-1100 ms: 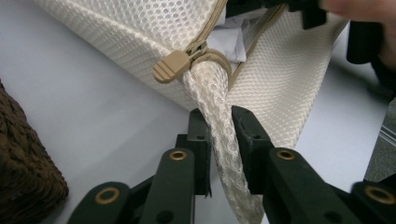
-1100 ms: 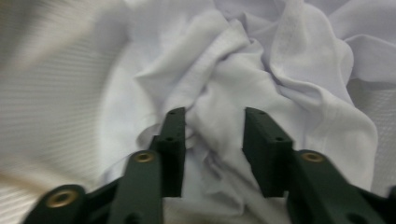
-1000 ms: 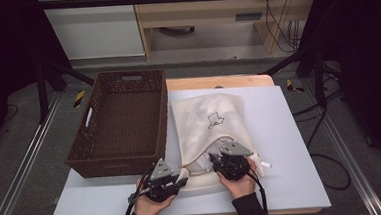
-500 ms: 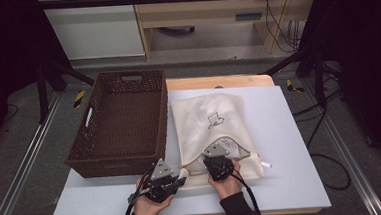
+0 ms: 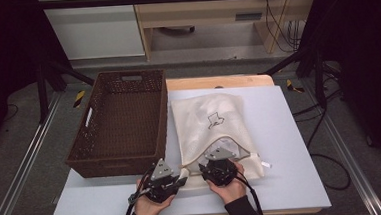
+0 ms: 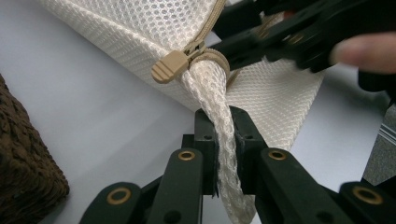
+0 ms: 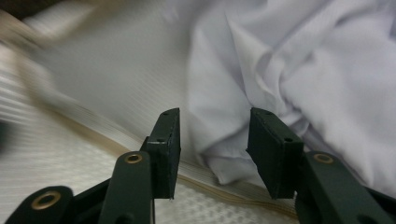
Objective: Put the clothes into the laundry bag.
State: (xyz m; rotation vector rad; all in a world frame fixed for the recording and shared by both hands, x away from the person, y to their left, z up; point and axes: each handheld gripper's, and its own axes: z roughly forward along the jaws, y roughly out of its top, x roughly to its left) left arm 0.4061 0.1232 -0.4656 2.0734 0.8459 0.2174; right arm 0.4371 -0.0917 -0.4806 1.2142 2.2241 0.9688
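A cream mesh laundry bag [image 5: 212, 121] lies flat on the white table [image 5: 293, 181], its tan zipper partly undone at the near end. My left gripper [image 5: 182, 180] is shut on the white braided cord [image 6: 212, 93], which runs from the tan zipper pull [image 6: 170, 70] down between the jaws [image 6: 224, 140]; they closed in on it within the last second. My right gripper [image 5: 220, 154] sits at the bag's mouth. Its jaws [image 7: 212, 135] have just been opening and stand apart, with a fold of white cloth [image 7: 299, 70] between them, not pinched.
A dark brown wicker basket [image 5: 117, 164] stands left of the bag, close to my left hand. Beyond the table are a wooden bench, cables and black frame posts. Bare white table lies right of the bag.
My right gripper has shifted a little to the left along the bag's near edge, to its mouth. The left gripper has stayed where it was, on the cord.
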